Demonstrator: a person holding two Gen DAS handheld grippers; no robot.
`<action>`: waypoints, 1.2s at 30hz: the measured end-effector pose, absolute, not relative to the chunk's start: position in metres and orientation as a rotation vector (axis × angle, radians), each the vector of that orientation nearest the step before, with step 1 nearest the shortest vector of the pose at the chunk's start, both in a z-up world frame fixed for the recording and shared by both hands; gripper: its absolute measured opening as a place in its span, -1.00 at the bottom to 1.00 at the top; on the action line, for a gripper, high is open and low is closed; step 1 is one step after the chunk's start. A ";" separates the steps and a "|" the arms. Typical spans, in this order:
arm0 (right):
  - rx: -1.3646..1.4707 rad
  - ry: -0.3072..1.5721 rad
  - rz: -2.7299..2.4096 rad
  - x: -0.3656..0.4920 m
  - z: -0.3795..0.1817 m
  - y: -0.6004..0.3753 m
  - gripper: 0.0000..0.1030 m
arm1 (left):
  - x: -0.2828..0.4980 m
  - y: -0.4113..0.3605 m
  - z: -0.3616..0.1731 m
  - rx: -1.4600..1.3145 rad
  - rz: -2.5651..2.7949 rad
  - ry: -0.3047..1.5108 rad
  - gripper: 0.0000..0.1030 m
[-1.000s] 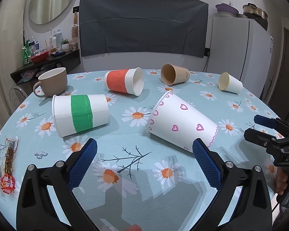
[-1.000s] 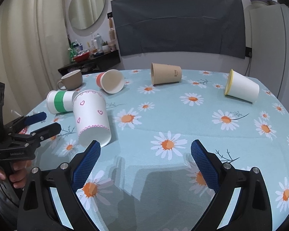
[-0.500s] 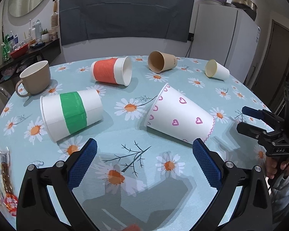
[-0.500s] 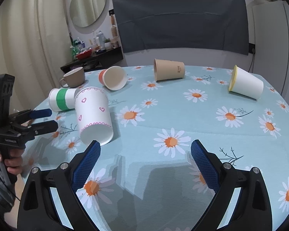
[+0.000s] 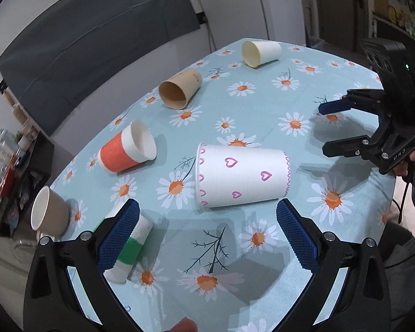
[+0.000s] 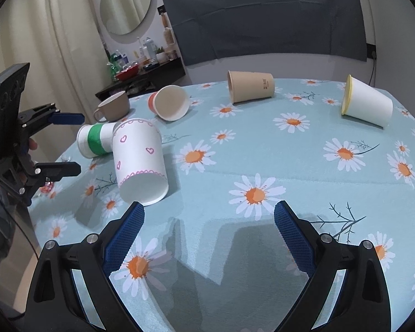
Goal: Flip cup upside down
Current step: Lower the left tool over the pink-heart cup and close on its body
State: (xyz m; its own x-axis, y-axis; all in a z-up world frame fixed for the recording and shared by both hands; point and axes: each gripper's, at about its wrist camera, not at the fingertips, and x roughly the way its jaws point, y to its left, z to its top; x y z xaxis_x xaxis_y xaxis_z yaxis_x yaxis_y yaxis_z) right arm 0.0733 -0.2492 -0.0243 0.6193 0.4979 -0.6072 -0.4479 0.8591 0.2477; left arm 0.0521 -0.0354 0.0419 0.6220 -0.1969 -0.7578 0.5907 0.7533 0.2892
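Note:
A white paper cup with pink hearts (image 5: pixel 242 175) lies on its side on the daisy tablecloth, just beyond my open left gripper (image 5: pixel 207 229). It also shows in the right wrist view (image 6: pixel 139 160), its mouth toward the camera. My right gripper (image 6: pixel 209 233) is open and empty over bare cloth, to the right of that cup. The right gripper appears in the left wrist view (image 5: pixel 334 127), and the left gripper appears in the right wrist view (image 6: pixel 69 142). Both are apart from the cup.
Other cups lie on their sides: green-banded (image 6: pixel 94 139), orange-banded (image 5: pixel 127 149), brown (image 5: pixel 179 90), white with yellow rim (image 5: pixel 260 52). A beige mug (image 5: pixel 49 214) stands at the left. The table edge (image 5: pixel 387 182) is at the right.
My left gripper has rolled and swung left, so the heart cup now lies square between its fingers and the green-banded cup sits behind the left finger. The right gripper has barely moved.

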 end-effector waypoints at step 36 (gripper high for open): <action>0.270 0.726 0.638 0.085 -0.026 -0.275 0.76 | 0.111 -0.136 -0.017 1.353 -0.858 1.085 0.89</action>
